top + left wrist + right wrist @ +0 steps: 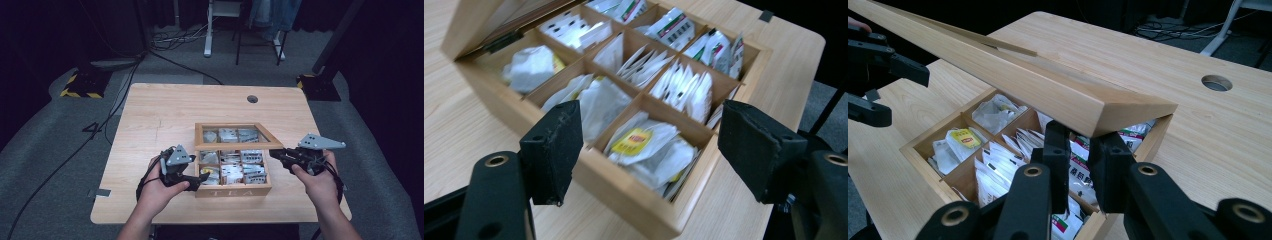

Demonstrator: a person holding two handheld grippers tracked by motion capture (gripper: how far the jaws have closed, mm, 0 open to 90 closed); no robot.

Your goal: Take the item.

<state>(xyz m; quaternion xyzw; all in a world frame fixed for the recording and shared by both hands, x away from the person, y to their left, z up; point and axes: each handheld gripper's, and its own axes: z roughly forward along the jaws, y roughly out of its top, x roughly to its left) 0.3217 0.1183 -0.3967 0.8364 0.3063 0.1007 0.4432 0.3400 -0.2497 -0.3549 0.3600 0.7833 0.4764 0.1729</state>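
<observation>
wooden tea box [233, 190], table centre, hinged lid [1013, 75] rigid but light, propped half-open by right gripper [1081, 165] clenched on its 3 o'clock edge; left gripper [649, 150], jaws released, at 9 o'clock over limp, slippery sachets [644, 145], best pinched by an edge.

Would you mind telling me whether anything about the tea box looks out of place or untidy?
Nothing looks spilled or damaged. The tea box sits square on the table, its lid held part open by the right gripper. Sachets lie crumpled and loose in the compartment with the yellow-labelled bag.
</observation>
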